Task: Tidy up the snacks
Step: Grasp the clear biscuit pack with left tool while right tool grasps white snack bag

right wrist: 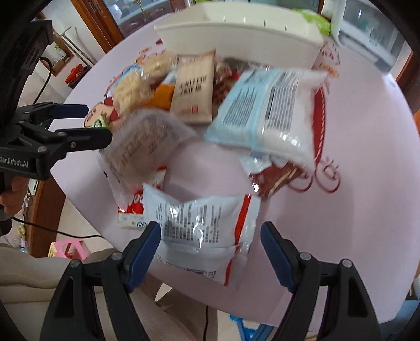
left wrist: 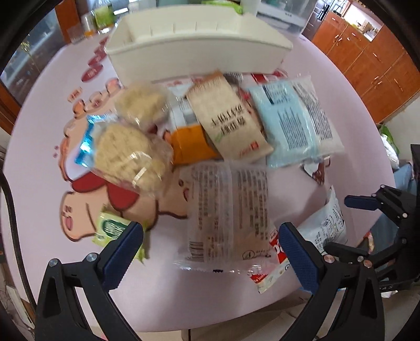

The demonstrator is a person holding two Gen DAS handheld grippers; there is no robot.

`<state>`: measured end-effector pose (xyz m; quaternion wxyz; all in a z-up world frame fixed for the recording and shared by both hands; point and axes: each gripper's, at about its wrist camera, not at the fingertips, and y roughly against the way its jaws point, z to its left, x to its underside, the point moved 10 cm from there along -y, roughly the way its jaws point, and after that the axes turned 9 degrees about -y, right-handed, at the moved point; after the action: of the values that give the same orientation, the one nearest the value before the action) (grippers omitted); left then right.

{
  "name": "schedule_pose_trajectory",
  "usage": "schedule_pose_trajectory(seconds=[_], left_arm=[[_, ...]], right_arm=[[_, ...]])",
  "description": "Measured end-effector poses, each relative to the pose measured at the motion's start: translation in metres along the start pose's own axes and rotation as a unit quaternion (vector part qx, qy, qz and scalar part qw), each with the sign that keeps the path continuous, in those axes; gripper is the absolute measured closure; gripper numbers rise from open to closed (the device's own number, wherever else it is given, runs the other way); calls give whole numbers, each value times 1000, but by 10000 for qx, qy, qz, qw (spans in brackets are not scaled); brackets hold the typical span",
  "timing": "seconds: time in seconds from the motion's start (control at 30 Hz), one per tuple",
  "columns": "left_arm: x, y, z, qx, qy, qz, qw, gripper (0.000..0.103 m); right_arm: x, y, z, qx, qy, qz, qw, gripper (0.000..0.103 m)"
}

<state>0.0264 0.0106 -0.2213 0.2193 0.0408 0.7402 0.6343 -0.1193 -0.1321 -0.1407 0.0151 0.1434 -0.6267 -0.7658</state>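
A pile of snack packets lies on a pink table in front of a white bin (left wrist: 194,49). My left gripper (left wrist: 210,249) is open, its fingers either side of a clear printed packet (left wrist: 228,209). Behind it lie two rice-cake packs (left wrist: 131,154), a beige packet (left wrist: 231,118), an orange packet (left wrist: 189,141) and a light blue packet (left wrist: 291,120). My right gripper (right wrist: 210,251) is open around the near end of a white and red packet (right wrist: 204,230). The bin (right wrist: 236,34) and the light blue packet (right wrist: 267,110) show there too.
A small green sachet (left wrist: 110,228) lies by my left finger. A red and white packet (left wrist: 273,265) sits at the table's near edge. Jars and bottles (left wrist: 99,18) stand at the back left. Wooden cabinets (left wrist: 372,60) stand to the right.
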Motion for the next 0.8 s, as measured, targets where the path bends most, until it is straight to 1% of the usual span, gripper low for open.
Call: schedule_pose_trajectory(seconds=[0.1,0.23,0.4,0.53,0.67,0.7,0.73,0.8], left_arm=[[1,-8,-6,194,10,77,9998,1],[-4,-18,-20,311,-94,178,9993,1],[-9,-40,-31,211,-168,434,9987,1],[-12,-61,-35,174,2,646,9978,1],[-13,-76,-31,29,177,770,9969,8],[-14,-80,-28,-56,198,800,9966,16],[-13,-82,-26,-147,218,825,9962,20],[-13,-85,-24,-203,240,837,9960,24]], right_arm=[[5,-5,0,-107,-19,113,9999,24],[8,-9,1,-218,-36,166,9996,24],[5,-16,9,-118,168,122,9997,24],[3,-19,12,-73,306,86,9995,24],[2,-21,15,-65,379,82,9992,23],[1,-22,15,-57,400,80,9992,22],[1,-23,15,-45,424,84,9991,22],[0,-24,17,-25,459,79,9989,21]])
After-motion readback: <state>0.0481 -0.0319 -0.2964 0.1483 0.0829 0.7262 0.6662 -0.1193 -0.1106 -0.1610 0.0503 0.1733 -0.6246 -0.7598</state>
